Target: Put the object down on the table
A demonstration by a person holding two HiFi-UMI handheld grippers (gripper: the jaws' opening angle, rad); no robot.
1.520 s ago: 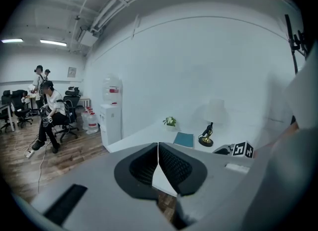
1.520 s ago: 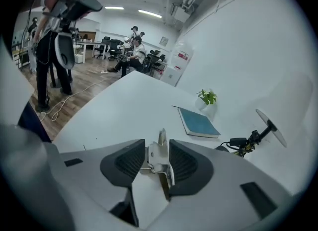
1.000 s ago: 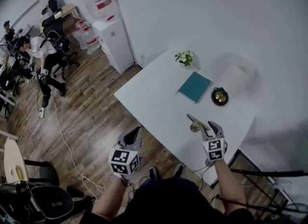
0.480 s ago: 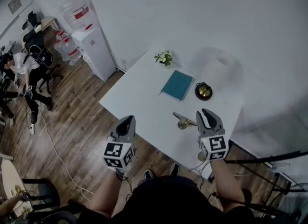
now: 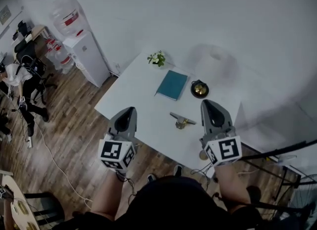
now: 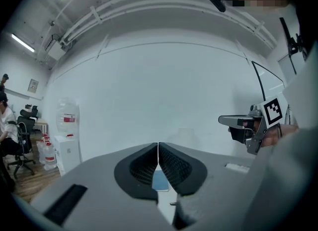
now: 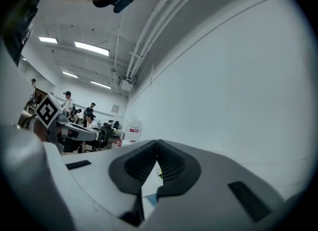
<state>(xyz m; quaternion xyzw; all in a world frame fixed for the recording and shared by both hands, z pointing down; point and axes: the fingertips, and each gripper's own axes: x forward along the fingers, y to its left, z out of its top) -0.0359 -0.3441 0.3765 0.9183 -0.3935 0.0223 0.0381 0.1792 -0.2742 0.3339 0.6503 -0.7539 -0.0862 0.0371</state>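
Both shut and empty, left gripper [image 5: 128,112] and right gripper [image 5: 208,106] hover clear of object [image 5: 182,120] lying on table [image 5: 148,100]; placement judged done.

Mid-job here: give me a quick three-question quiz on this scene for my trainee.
1. True or false: the brass object lies on the table, held by nothing.
2. What lies right beside the bell? A) teal book B) plant C) water cooler
3. Fill in: the right gripper has its fingers ___.
Key: 1 true; 2 A; 3 shut, with nothing between them.
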